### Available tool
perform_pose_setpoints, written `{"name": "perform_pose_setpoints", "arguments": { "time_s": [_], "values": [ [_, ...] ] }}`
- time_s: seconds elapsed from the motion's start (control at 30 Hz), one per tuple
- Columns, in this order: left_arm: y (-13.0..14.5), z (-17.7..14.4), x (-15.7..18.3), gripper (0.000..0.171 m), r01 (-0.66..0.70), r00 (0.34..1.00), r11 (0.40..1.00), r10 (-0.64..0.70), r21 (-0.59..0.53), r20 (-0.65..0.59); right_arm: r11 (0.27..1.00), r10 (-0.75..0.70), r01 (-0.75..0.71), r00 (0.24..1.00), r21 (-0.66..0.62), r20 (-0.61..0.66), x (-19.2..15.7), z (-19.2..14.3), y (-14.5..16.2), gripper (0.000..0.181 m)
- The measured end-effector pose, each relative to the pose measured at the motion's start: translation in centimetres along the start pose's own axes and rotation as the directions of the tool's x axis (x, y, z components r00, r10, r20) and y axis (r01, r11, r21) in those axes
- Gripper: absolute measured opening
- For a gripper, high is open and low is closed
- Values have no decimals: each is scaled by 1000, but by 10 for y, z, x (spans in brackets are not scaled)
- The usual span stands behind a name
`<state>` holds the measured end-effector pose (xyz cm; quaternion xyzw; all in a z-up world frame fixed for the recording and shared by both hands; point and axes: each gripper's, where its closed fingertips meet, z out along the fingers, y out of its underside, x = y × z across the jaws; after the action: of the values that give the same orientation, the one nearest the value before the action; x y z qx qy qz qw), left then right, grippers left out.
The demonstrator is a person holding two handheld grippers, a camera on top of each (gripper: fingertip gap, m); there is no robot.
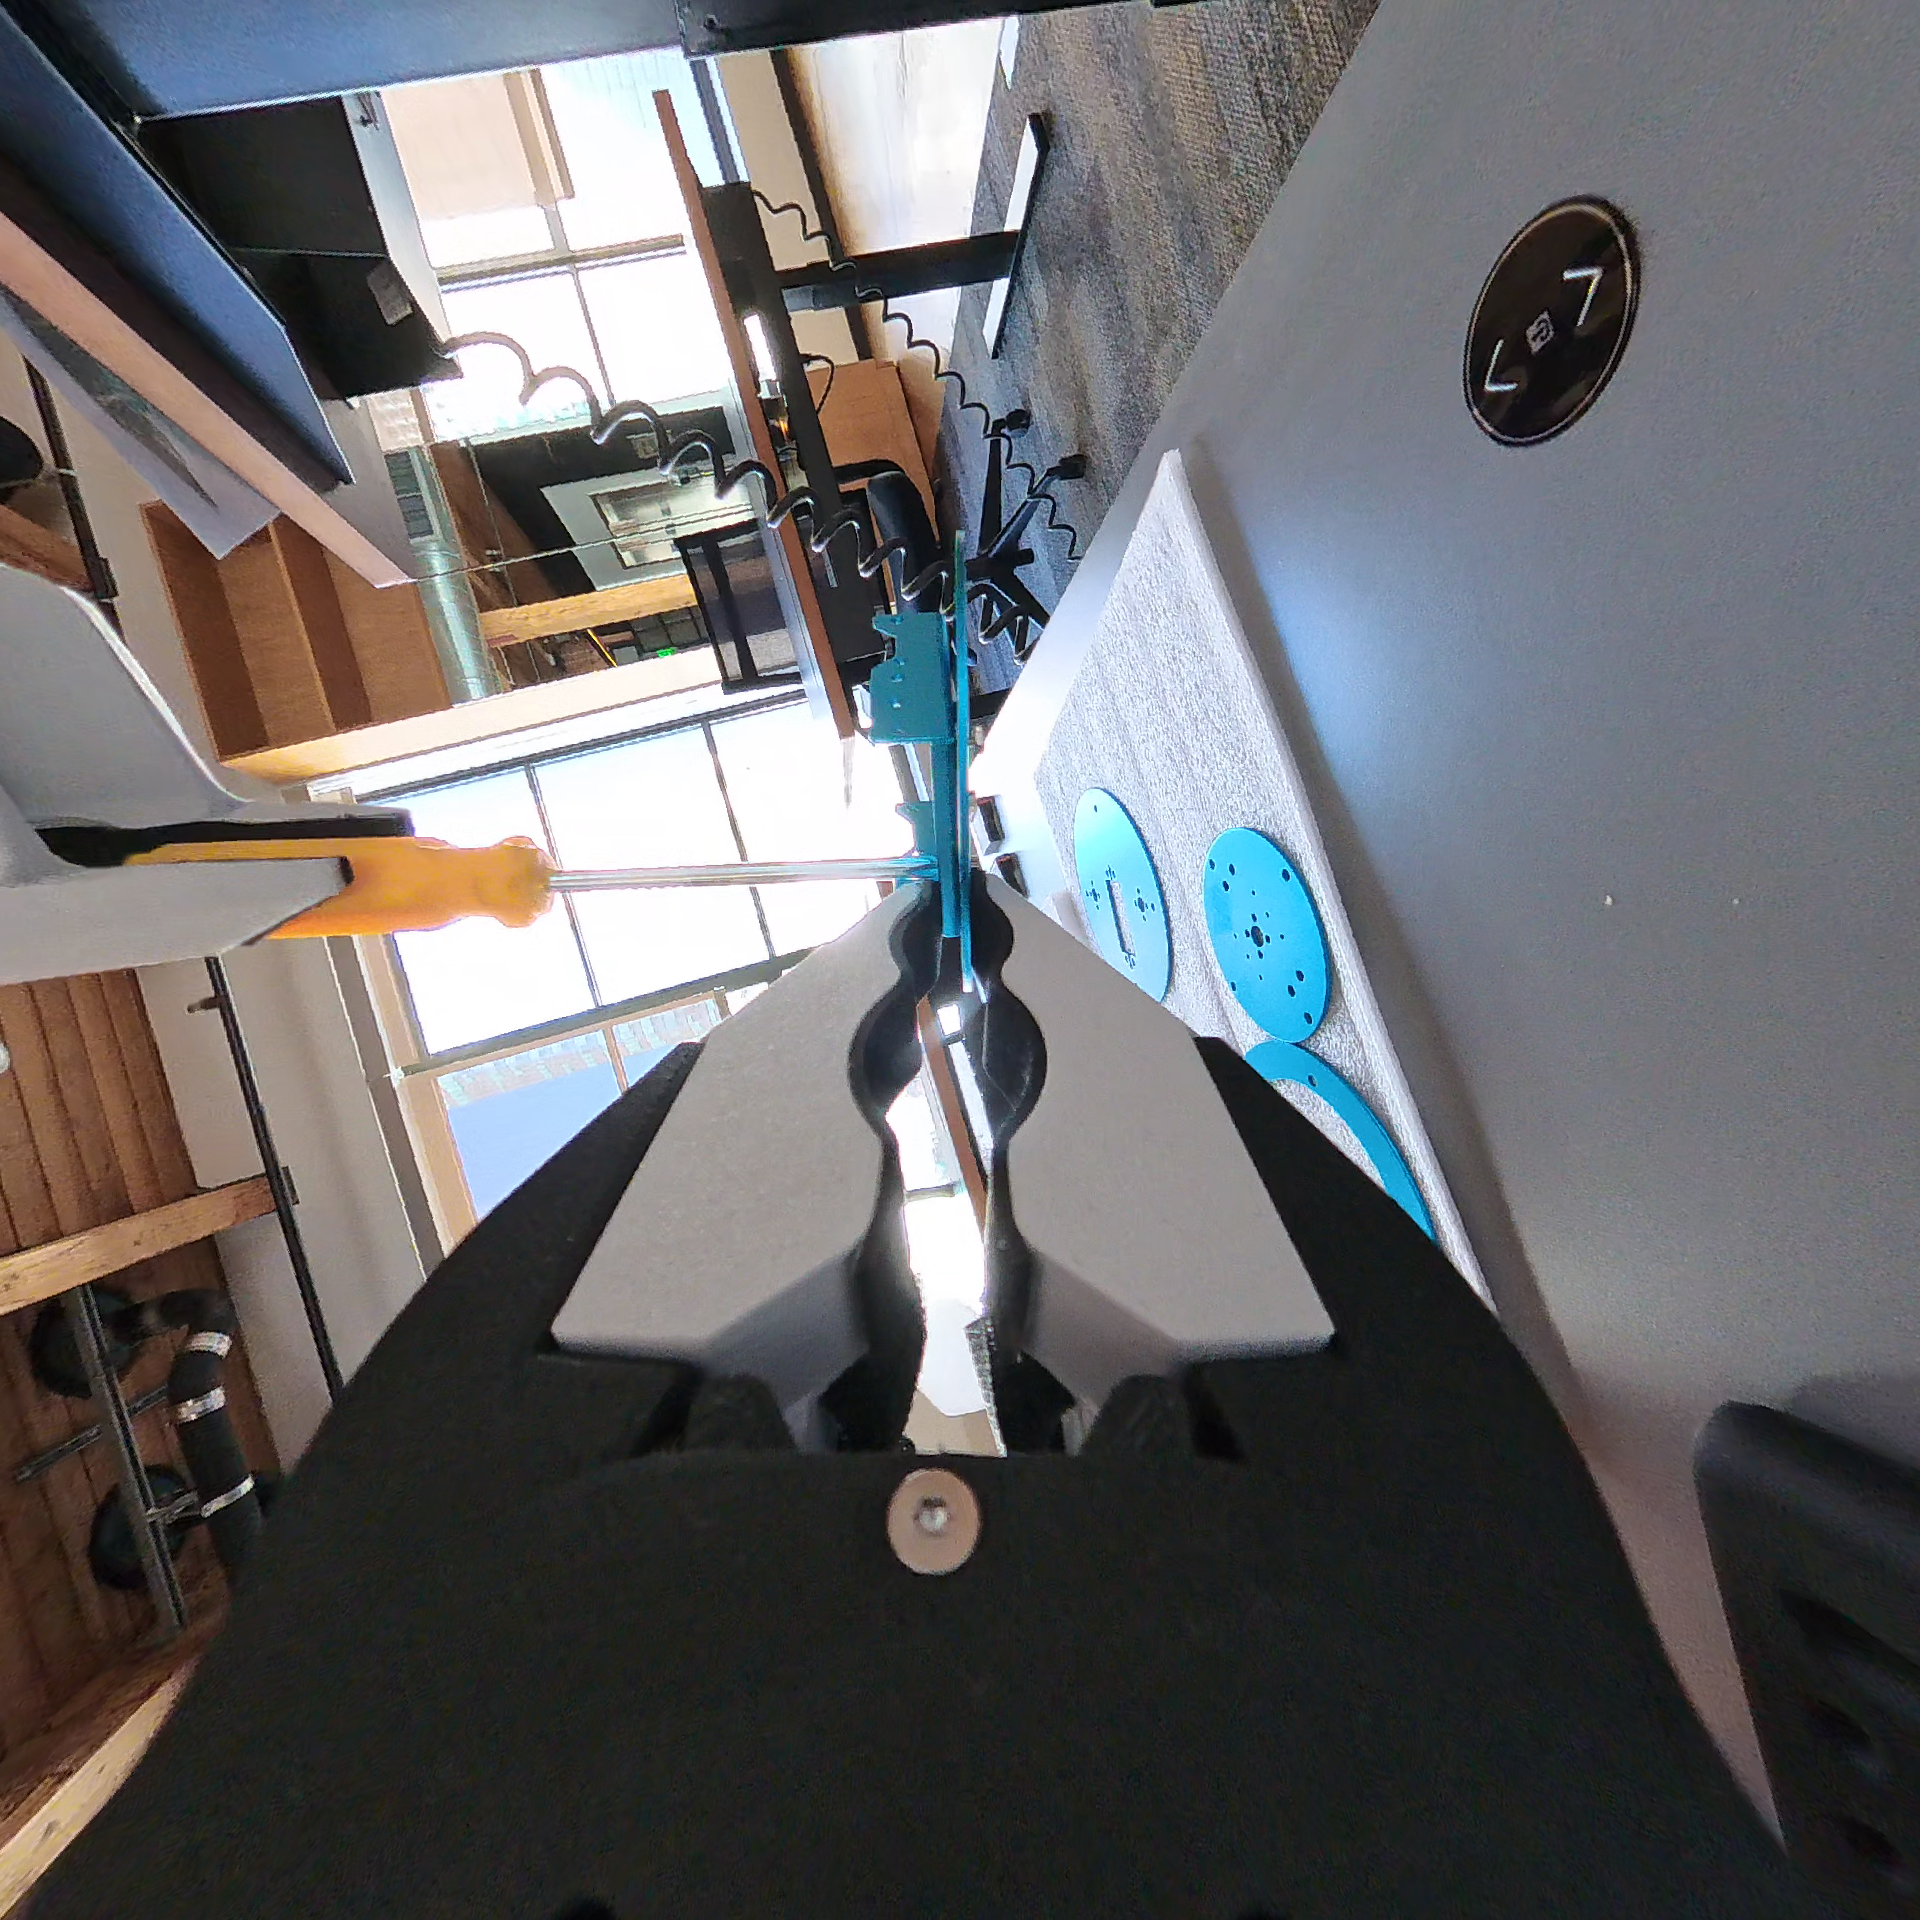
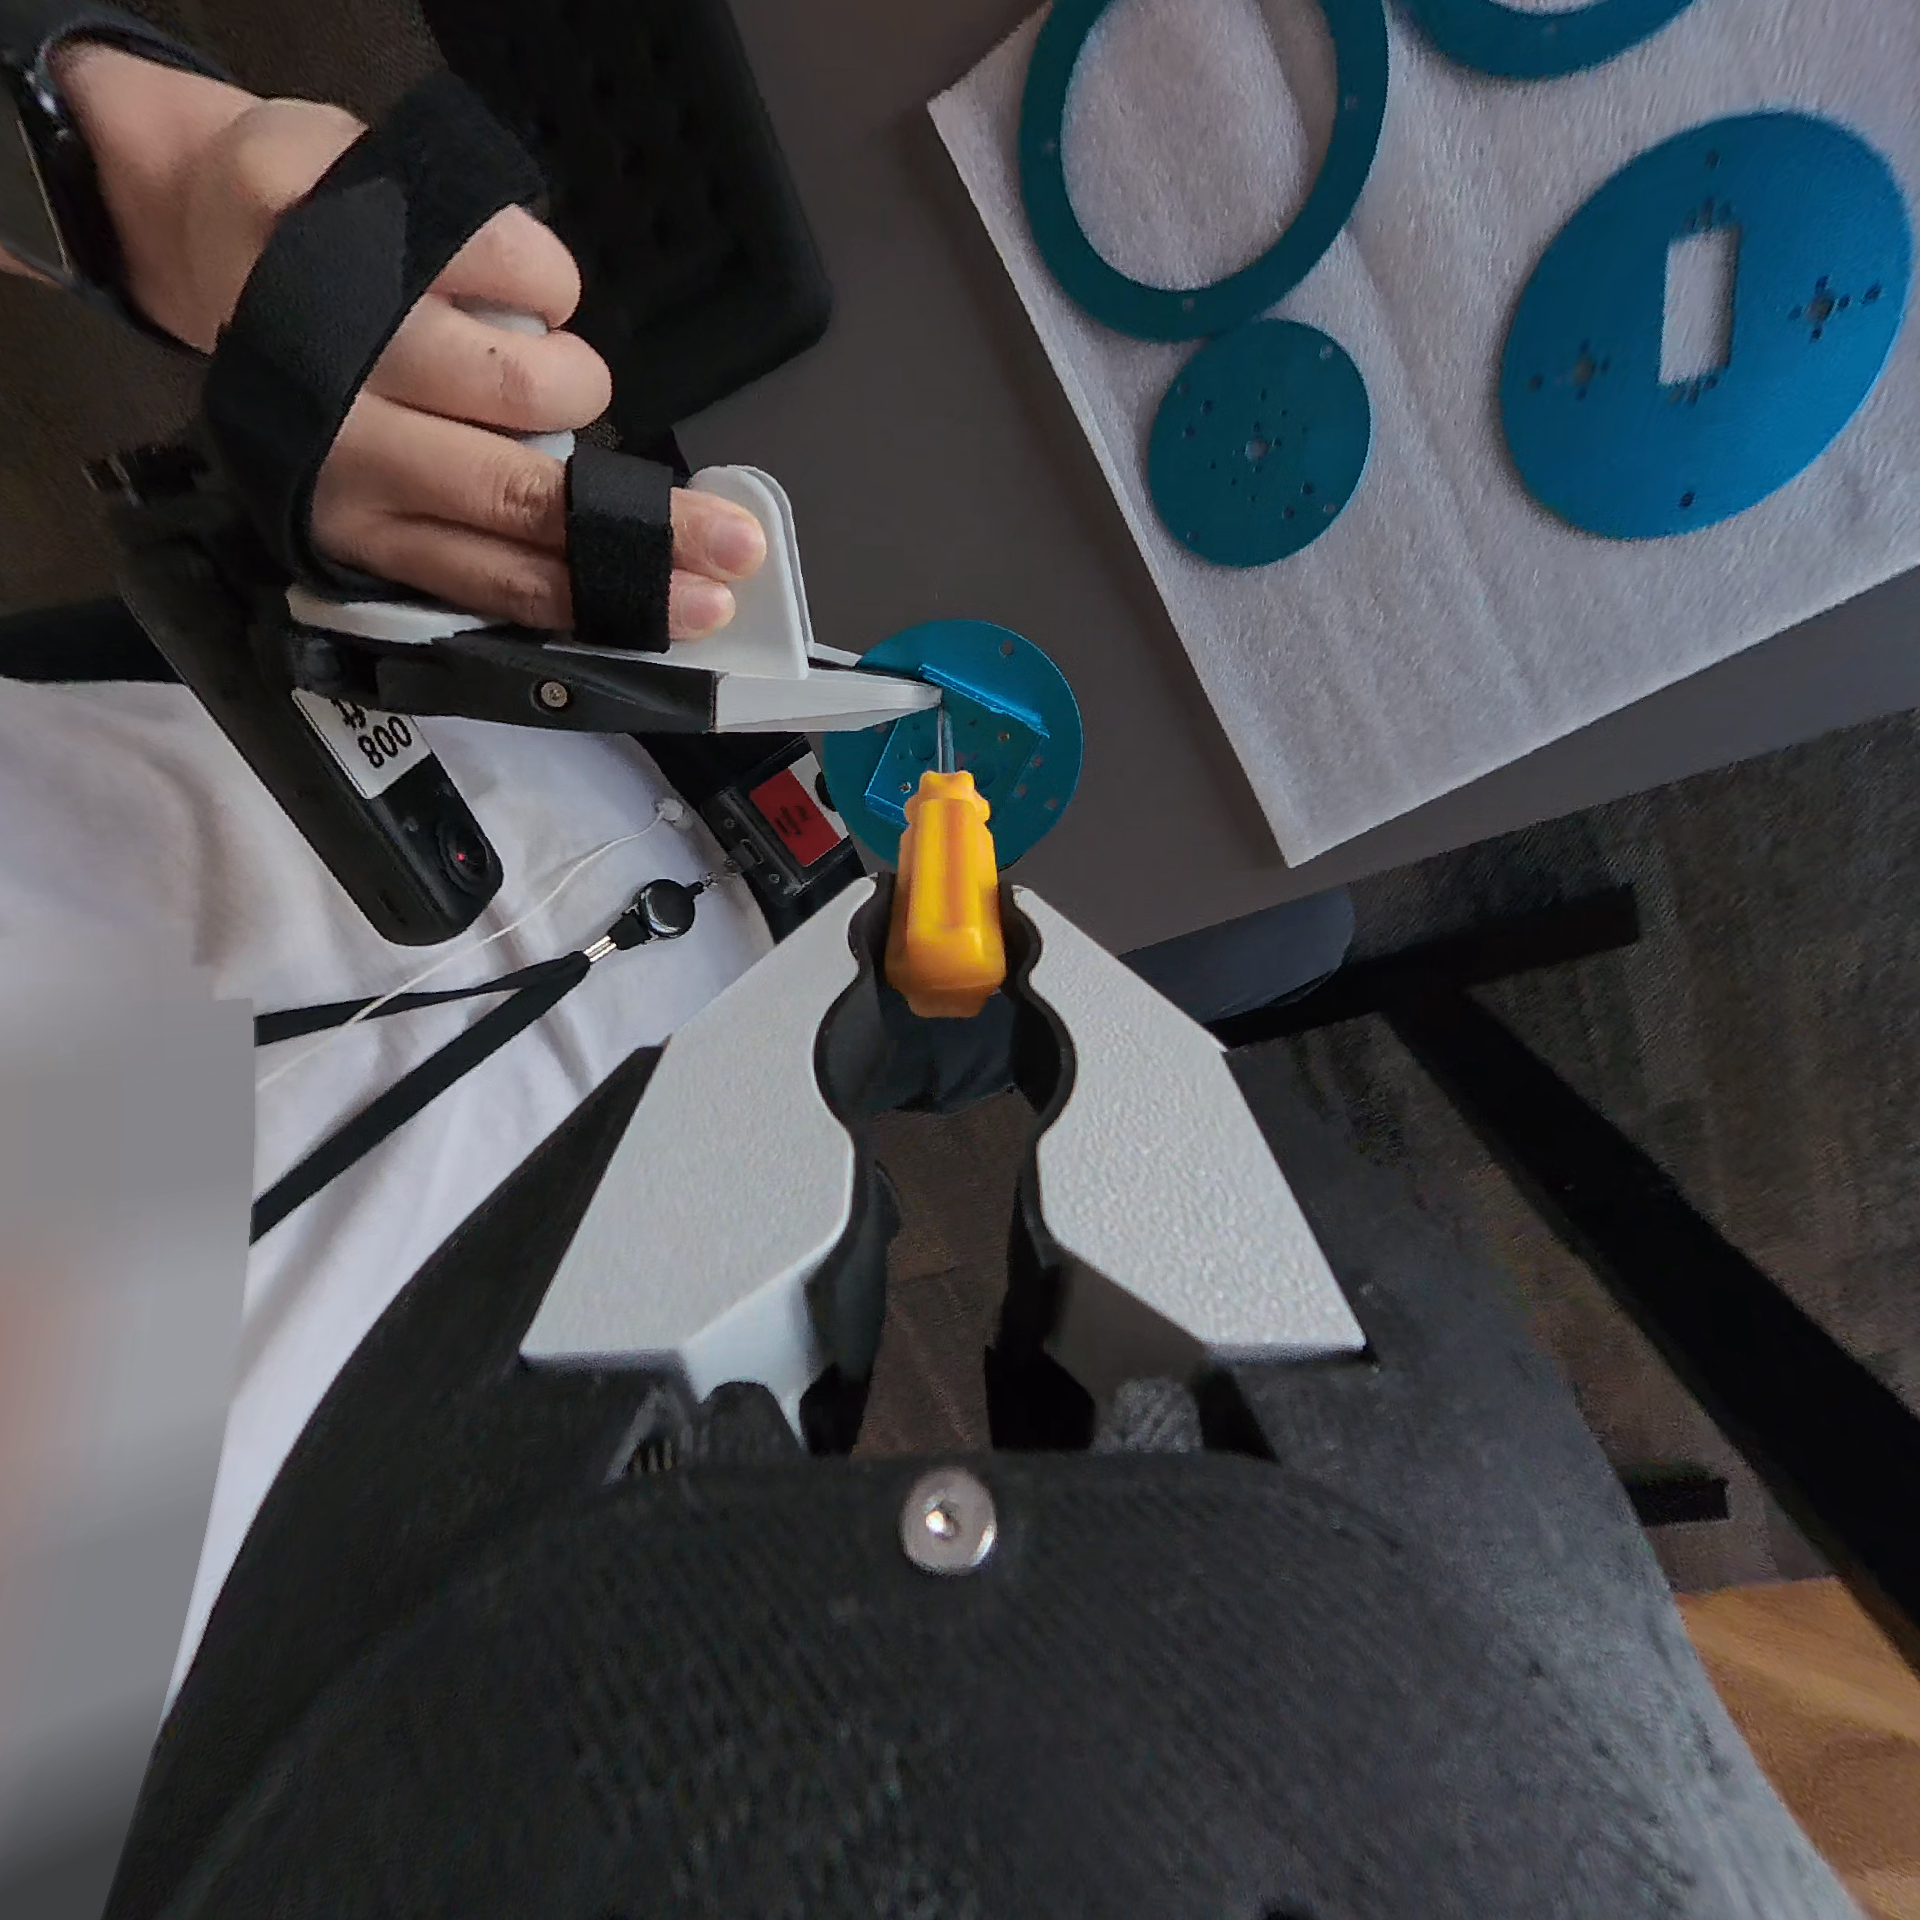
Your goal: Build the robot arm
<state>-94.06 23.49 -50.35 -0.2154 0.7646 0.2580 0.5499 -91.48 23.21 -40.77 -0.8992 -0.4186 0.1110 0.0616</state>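
My left gripper (image 1: 954, 914) is shut on the edge of a small blue disc (image 1: 953, 790) and holds it up in the air, edge-on to the camera. A blue bracket (image 1: 906, 686) sits against the disc's face. My right gripper (image 2: 943, 914) is shut on an orange-handled screwdriver (image 2: 943, 894). Its metal shaft (image 1: 727, 878) reaches across and its tip touches the disc beside the bracket. In the right wrist view the disc (image 2: 1023, 686) and bracket (image 2: 961, 727) are face-on, held by the left gripper (image 2: 914, 698) in a person's hand (image 2: 436, 416).
A white foam mat (image 2: 1455, 644) on the grey table (image 1: 1558, 727) carries a blue ring (image 2: 1195, 166), a small drilled blue disc (image 2: 1257, 442) and a larger blue disc with a rectangular cut-out (image 2: 1704, 322). A round black control panel (image 1: 1550, 320) is set in the table. A person's white shirt and lanyard are at left. My right fingertips sit around 10 centimeters from my left ones.
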Motion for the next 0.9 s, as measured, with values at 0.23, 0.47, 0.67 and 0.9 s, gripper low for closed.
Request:
{"name": "perform_pose_setpoints", "arguments": {
  "time_s": [0.23,0.47,0.67,0.9],
  "values": [
    [4,16,3,3,-16,1000,1000,16,4,9,983,181,-179,981,-37,64,21,5,-1,19],
    [13,36,6,3,-102,995,993,103,-63,9,938,344,-338,933,-72,101,43,11,-1,18],
    [17,47,12,3,-150,988,984,152,-100,5,893,447,-433,885,-126,131,51,18,6,18],
    [15,51,4,3,-180,983,978,183,-105,23,882,467,-452,876,-135,123,58,11,6,19]
  ]
}}
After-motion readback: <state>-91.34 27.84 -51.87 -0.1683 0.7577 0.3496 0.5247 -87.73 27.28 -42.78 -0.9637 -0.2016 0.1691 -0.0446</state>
